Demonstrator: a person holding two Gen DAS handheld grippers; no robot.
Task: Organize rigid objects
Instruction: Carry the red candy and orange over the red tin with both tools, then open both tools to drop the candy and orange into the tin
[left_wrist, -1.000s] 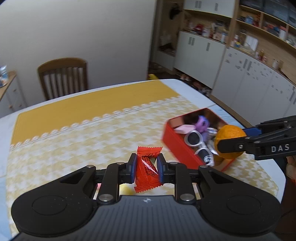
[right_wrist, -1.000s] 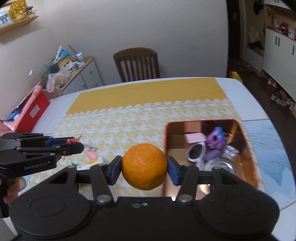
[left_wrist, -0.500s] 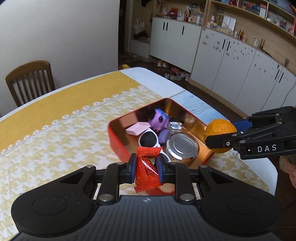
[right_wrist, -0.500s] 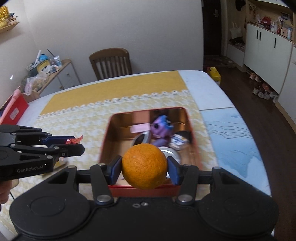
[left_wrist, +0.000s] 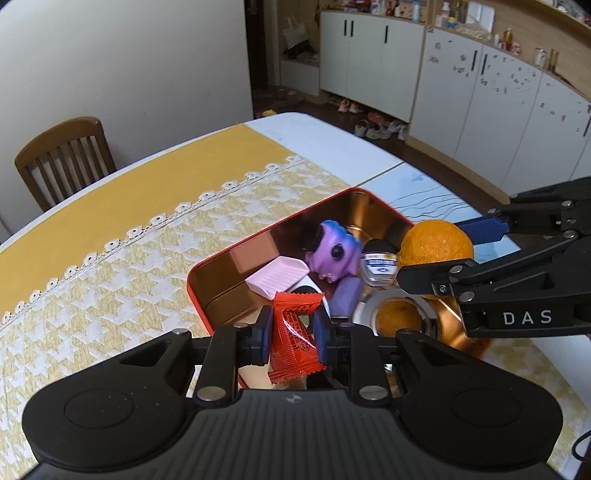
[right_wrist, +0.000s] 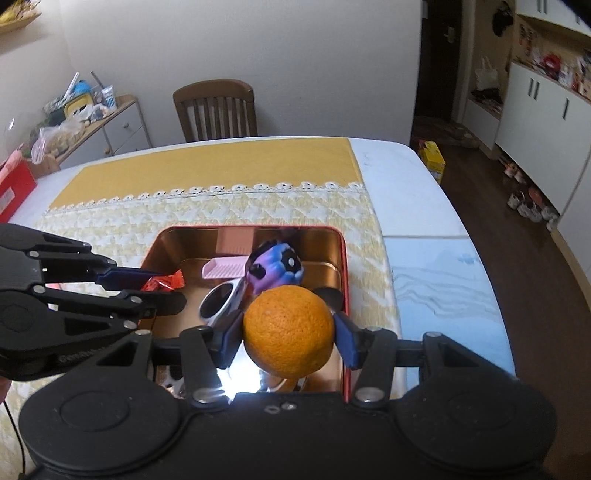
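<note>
Your left gripper (left_wrist: 293, 334) has its fingers clamped on a red candy wrapper (left_wrist: 295, 341), low centre of the left view. Your right gripper (right_wrist: 288, 341) grips an orange (right_wrist: 289, 330) above the red tin (right_wrist: 343, 258), frame centre.

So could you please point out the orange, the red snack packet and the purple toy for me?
orange (right_wrist: 289, 330), right wrist view, middle of its peel.
red snack packet (left_wrist: 293, 338), left wrist view, wrapper's centre.
purple toy (left_wrist: 332, 254), left wrist view, its face.
</note>
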